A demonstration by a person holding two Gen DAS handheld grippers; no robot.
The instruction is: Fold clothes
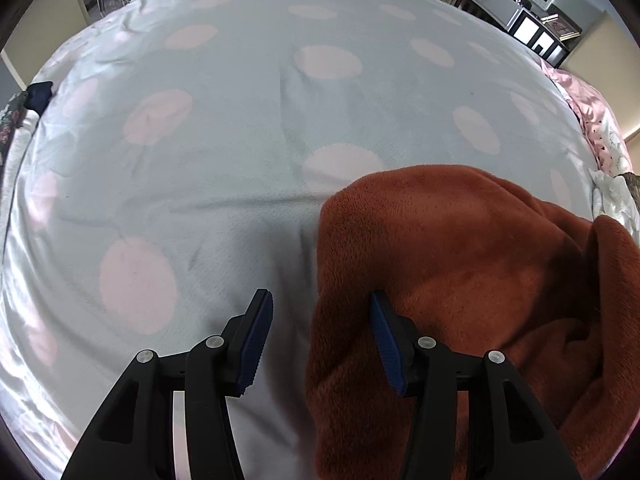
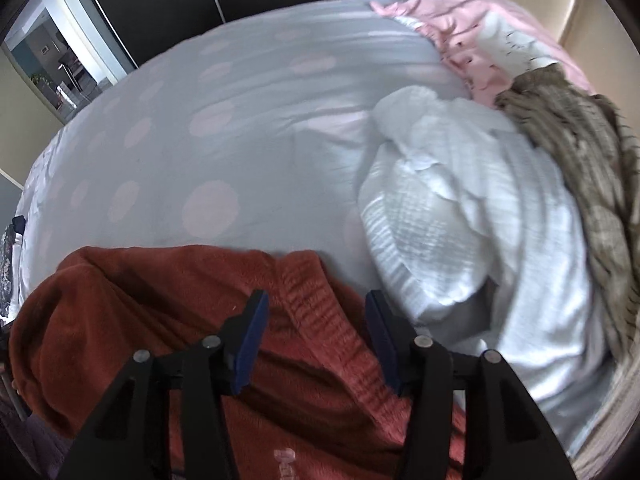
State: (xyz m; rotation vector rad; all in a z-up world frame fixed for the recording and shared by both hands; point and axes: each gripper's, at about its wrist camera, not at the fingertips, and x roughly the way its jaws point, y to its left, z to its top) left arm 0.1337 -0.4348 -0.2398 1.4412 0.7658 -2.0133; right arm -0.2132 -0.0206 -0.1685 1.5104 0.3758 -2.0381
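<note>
- Rust-red fleece garment [image 1: 460,280], plush pile, lies bunched on the near part of the bed; in the right wrist view [image 2: 160,300] its ribbed band runs diagonally between the gripper's fingers.
- Left gripper [image 1: 320,320], black frame with blue ridged pads: jaws apart, nothing pinched. The garment's left edge falls in the gap, lying close by the right-hand pad [image 1: 384,340]; contact cannot be told. The left-hand pad stands over bare cover.
- Right gripper [image 2: 316,320], same build: jaws apart, over the ribbed band; neither pad presses on the cloth. View blurred.
- Grey bedcover with pale pink round spots [image 1: 240,140], mildly creased: wide bare expanse beyond and left of the garment, reaching the far edge of the bed.
- Crumpled white textured cloth [image 2: 460,220], just beside the garment's right side.
- Olive-brown ribbed knit [image 2: 580,160], heaped at the right edge, partly over the white cloth.
- Pink printed fabric [image 2: 480,48], at the far right corner.
- Dark folded item [image 1: 40,92], at the left edge.
</note>
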